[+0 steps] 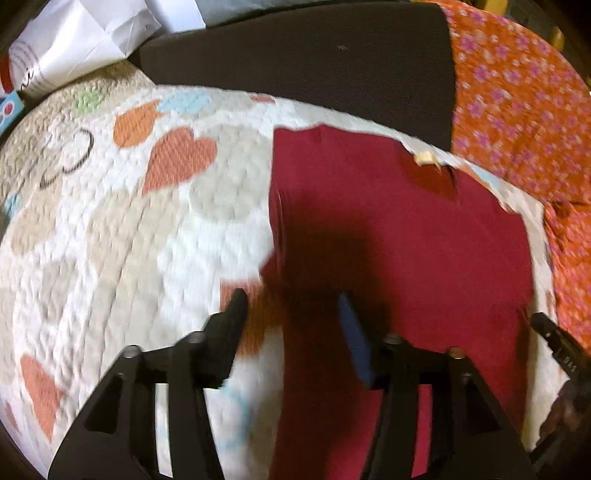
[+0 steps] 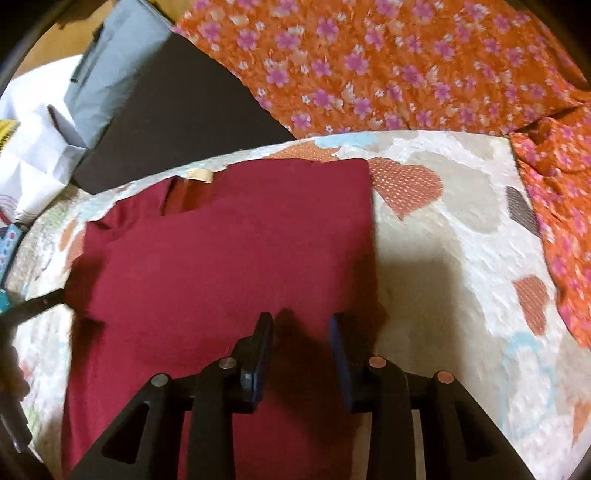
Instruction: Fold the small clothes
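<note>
Both pairs of jaws stand apart and hold nothing. On the left gripper [image 1: 291,299] the gap is wide, with one finger over the quilt and the other over the left edge of the garment. On the right gripper [image 2: 301,321] the gap is narrower, and both fingers hover above the near right part of the garment, without pinching the cloth.

Largest is the white quilt [image 2: 443,258], printed with orange hearts, beige shapes and pale blue marks; it covers most of the surface. On its far and right sides lies an orange cloth with pink flowers [image 2: 388,62]. Behind the quilt there is a dark flat panel [image 1: 295,62], and beyond it some crumpled white paper [image 1: 81,33].

The dark red garment [image 2: 229,251] lies flat on the quilt, already folded to a roughly rectangular shape with a straight right edge. Its neck opening is at the far side, where a small beige label [image 2: 201,174] shows. In the left wrist view, the tip of the right gripper shows at the right edge, just beside the garment.
</note>
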The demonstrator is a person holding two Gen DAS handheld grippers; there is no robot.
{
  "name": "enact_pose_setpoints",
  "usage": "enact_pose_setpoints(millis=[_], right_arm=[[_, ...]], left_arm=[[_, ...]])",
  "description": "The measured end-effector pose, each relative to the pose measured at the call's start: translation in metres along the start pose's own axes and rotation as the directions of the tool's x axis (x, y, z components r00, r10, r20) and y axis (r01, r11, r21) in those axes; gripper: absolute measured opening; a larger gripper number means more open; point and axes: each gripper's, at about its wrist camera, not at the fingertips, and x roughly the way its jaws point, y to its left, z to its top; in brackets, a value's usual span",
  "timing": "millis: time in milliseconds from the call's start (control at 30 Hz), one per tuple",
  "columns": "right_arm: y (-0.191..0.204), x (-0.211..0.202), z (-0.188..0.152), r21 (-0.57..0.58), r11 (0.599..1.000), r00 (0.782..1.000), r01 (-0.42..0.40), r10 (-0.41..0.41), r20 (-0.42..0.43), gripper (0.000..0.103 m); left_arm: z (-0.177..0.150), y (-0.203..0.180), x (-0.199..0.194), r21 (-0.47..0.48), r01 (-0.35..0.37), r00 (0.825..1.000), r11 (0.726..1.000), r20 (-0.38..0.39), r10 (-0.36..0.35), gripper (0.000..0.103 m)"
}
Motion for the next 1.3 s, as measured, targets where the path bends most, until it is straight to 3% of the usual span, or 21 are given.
enact_pose_setpoints(millis=[100,200,367,433,467,567,633,733,767,800,933,1033,1233,1300], right_arm=[[0.002,-0.017,-0.031,-0.002,1.0,1.0,-0.012,0.012,-0.027,0.032],[-0.002,-0.026,-0.061,-0.006,1.0,0.997,-0.03,0.029,-0.065,0.036],[-0.02,-0.023,-0.099,0.055,0.998,0.993,-0.015,0.022,-0.116,0.042],[-0.026,-0.027,-0.106,0.075,0.995,0.993,-0.072,0.078,-0.083,0.038],[-0.028,-0.028,-0.107,0.07,0.995,0.994,-0.065,0.071,-0.084,0.028],[-0.038,-0.042,-0.112,0.082,0.997,0.997,-0.008,0.014,-0.077,0.027],[-0.041,-0.058,-0.118,0.102,0.993,0.995,-0.061,0.068,-0.072,0.027],[-0.038,-0.075,-0.132,0.131,0.977,0.979,-0.167,0.18,-0.097,0.032],[-0.037,-0.078,-0.138,0.137,0.972,0.97,-0.193,0.21,-0.124,0.042],[-0.036,-0.079,-0.144,0.138,0.969,0.964,-0.205,0.224,-0.142,0.045],[-0.032,-0.086,-0.169,0.11,0.972,0.954,-0.206,0.224,-0.198,0.046],[-0.03,-0.086,-0.187,0.147,0.959,0.935,-0.242,0.271,-0.23,0.046],[-0.021,-0.088,-0.21,0.154,0.943,0.915,-0.294,0.325,-0.241,0.048],[-0.022,-0.088,-0.212,0.167,0.937,0.909,-0.308,0.341,-0.24,0.048]], left_arm=[[-0.022,0.001,-0.02,0.006,0.027,1.0,1.0,0.0,-0.027,0.053],[-0.054,0.004,-0.034,-0.022,0.065,0.998,0.998,-0.017,-0.066,0.065],[-0.105,0.004,-0.039,-0.057,0.079,0.993,0.995,-0.083,-0.084,0.065],[-0.118,0.004,-0.035,-0.048,0.05,0.993,0.998,-0.107,-0.055,0.065],[-0.123,0.004,-0.036,-0.042,0.036,0.993,0.998,-0.112,-0.04,0.065],[-0.134,0.006,-0.042,-0.044,0.031,0.993,0.999,-0.109,-0.035,0.065],[-0.142,0.008,-0.047,-0.052,0.046,0.992,0.998,-0.114,-0.052,0.065],[-0.154,0.008,-0.049,-0.056,0.073,0.986,0.996,-0.146,-0.081,0.065],[-0.158,0.007,-0.051,-0.053,0.083,0.984,0.995,-0.154,-0.09,0.065],[-0.162,0.006,-0.052,-0.049,0.09,0.982,0.995,-0.16,-0.097,0.065],[-0.181,0.004,-0.059,-0.041,0.092,0.978,0.995,-0.182,-0.098,0.065],[-0.195,0.011,-0.062,-0.064,0.089,0.976,0.994,-0.192,-0.1,0.065],[-0.202,0.013,-0.063,-0.076,0.091,0.975,0.993,-0.195,-0.105,0.067],[-0.201,0.011,-0.062,-0.071,0.094,0.974,0.993,-0.201,-0.107,0.071]])
